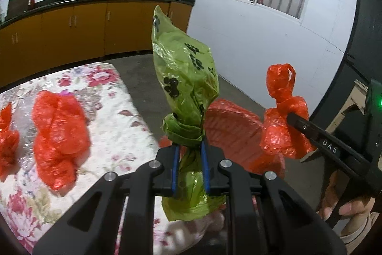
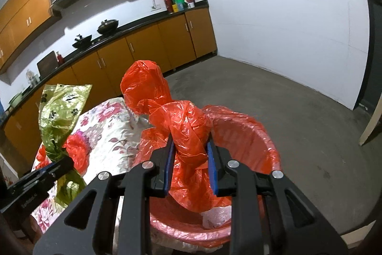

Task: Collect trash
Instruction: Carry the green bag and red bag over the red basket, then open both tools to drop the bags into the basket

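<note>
My left gripper point(image 1: 190, 147) is shut on a knotted green bag with black paw prints point(image 1: 186, 78), held in the air past the table's edge. My right gripper point(image 2: 190, 147) is shut on a knotted red trash bag point(image 2: 181, 126), held above a bin lined with a red bag point(image 2: 250, 133). In the left wrist view the right gripper point(image 1: 296, 120) holds the red bag point(image 1: 284, 116) to the right, with the lined bin point(image 1: 231, 126) behind. The green bag also shows at the left of the right wrist view point(image 2: 59, 111).
A table with a floral cloth point(image 1: 114, 111) carries two more red bags point(image 1: 57, 133) point(image 1: 7, 135). Orange kitchen cabinets point(image 1: 71, 32) and a black counter with pans stand behind. Grey concrete floor point(image 2: 298, 99) lies to the right, bounded by a white wall.
</note>
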Demonstrator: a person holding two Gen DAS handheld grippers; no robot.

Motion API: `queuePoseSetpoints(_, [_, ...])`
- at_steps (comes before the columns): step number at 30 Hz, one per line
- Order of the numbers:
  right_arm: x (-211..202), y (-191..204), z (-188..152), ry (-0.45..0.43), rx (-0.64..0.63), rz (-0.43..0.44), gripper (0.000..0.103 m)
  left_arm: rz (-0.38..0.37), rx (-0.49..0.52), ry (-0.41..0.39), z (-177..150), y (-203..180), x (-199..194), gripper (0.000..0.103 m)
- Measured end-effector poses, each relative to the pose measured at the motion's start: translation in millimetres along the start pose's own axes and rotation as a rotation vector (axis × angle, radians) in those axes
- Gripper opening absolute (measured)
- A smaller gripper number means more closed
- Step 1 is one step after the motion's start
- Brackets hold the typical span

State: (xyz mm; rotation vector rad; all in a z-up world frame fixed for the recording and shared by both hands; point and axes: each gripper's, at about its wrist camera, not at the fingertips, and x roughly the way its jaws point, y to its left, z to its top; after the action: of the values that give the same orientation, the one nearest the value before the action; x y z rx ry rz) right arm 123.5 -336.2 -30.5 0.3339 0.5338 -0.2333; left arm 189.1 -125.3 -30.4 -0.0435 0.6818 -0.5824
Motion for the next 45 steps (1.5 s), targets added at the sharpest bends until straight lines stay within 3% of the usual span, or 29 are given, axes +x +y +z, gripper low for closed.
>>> queuePoseSetpoints(16, [6.0, -29.4, 5.7, -0.007, 0.076, -0.038, 0.025, -0.069, 0.041, 0.064, 4.2, -35.2, 46.8, 0.017])
queuePoseSetpoints(26, [10.8, -22.3, 7.9, -0.016, 0.086, -0.039, 0.026, -0.082, 0.05, 0.08, 4.1, -45.2, 63.1, 0.019])
queuePoseSetpoints(28, [12.2, -24.0, 6.9, -0.015, 0.091, -0.037, 0.027, -0.083, 0.05, 0.082, 3.2, -45.9, 65.8, 0.023])
queuePoseSetpoints(32, [11.6, -28.1, 2.1, -0.005, 0.102, -0.036, 0.037, -0.077, 0.039, 0.092, -0.5, -42.0, 70.4, 0.042])
queuePoseSetpoints(37, [5.8, -30.7, -2.0, -0.001, 0.099, -0.047, 0.039, -0.044, 0.027, 0.097, -6.9, -28.1, 68.9, 0.047])
queuePoseSetpoints(45, [2.2, -5.8, 4.2, -0.016, 0.006, -0.041, 0.043, 0.154, 0.02, -0.012, -20.0, 18.2, 22.6, 0.067])
